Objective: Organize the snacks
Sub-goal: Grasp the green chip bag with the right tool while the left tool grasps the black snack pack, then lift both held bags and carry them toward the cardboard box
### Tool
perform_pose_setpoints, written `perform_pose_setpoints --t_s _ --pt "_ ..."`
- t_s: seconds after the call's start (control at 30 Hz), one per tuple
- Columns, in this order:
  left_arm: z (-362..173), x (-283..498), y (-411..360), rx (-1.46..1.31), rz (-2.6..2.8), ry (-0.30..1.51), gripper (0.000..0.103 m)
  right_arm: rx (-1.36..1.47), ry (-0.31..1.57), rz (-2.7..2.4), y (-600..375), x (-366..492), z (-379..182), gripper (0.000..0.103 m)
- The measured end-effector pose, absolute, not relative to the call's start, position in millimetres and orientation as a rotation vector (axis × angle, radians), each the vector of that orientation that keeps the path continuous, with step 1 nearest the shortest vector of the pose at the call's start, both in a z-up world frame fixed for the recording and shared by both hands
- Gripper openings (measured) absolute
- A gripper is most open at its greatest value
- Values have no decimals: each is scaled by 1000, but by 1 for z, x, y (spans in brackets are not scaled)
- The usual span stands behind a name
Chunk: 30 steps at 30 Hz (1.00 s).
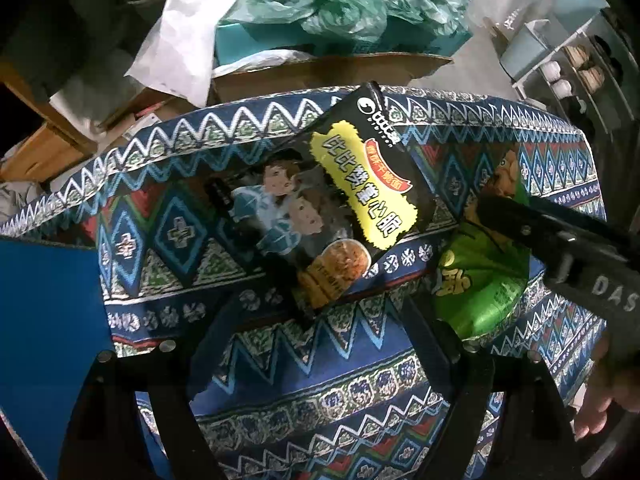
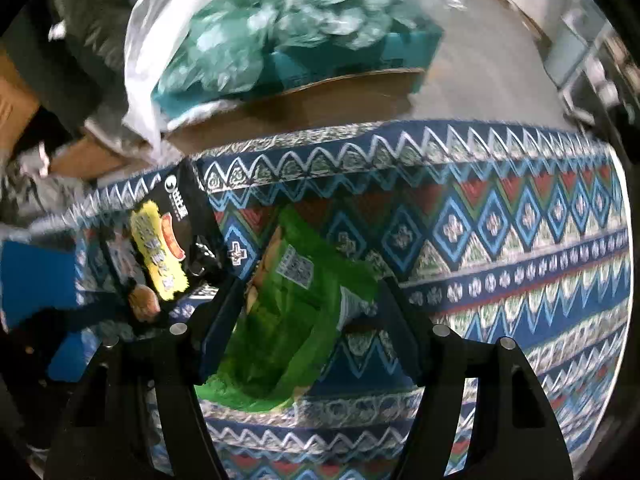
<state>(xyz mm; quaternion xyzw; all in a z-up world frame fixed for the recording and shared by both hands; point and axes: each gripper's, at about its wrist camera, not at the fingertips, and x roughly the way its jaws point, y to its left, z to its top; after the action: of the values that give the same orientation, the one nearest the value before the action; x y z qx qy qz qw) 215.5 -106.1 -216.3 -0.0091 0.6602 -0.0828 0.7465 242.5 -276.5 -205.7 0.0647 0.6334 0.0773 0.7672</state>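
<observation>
Closest thing in the left wrist view is the left gripper (image 1: 320, 344) itself, jaws spread wide with only the patterned tablecloth (image 1: 280, 400) between them. The black snack packet (image 1: 336, 208) lies just ahead of its fingertips, flat on the cloth, not touched as far as I can see. Off to that gripper's right is the green snack bag (image 1: 480, 280), with the right gripper (image 2: 308, 320) coming in over it.

In the right wrist view the green bag sits right between the right gripper's two fingers. The jaws stand apart around it, and honestly I can't tell if the pads are pressing on it or just flanking it. It looks puffy, so I'd close slowly and grab near the middle rather than a crinkly edge, or it'll slip out. For the black packet, I'd slide the left one forward so the fingers straddle a narrow side before squeezing, since it's lying flat and wide.

Hard to make out: the right view is blurry, so the bag's print is mush. The blue box (image 1: 48, 320) to the left gripper's left is cut off by the frame, so no idea if that's where the snacks go. The clutter behind the table, teal plastic bags (image 1: 340, 0) on cardboard (image 1: 320, 72), hides whatever's back there.
</observation>
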Motion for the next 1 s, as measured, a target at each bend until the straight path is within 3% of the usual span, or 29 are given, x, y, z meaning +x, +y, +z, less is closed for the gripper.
perform_pose_setpoints --t_s 0.27,0.47,0.5,0.53,0.67,1.0 --pt "-198 212 -95 9 -184 1408 85 299 1432 86 -283 219 -211 69" --pt "-184 219 -106 188 -219 1341 85 371 1455 76 -278 218 -225 69" --pt "-184 220 -108 213 -229 1338 85 367 1460 84 -276 219 -228 68" --pt "-183 223 -111 242 -243 1336 85 357 1463 92 -275 219 -229 56" --pt "-182 232 -119 316 -299 1327 85 293 1467 133 -272 223 -230 42" --pt "-205 251 -143 469 -428 1352 86 91 1426 137 -289 218 -213 39"
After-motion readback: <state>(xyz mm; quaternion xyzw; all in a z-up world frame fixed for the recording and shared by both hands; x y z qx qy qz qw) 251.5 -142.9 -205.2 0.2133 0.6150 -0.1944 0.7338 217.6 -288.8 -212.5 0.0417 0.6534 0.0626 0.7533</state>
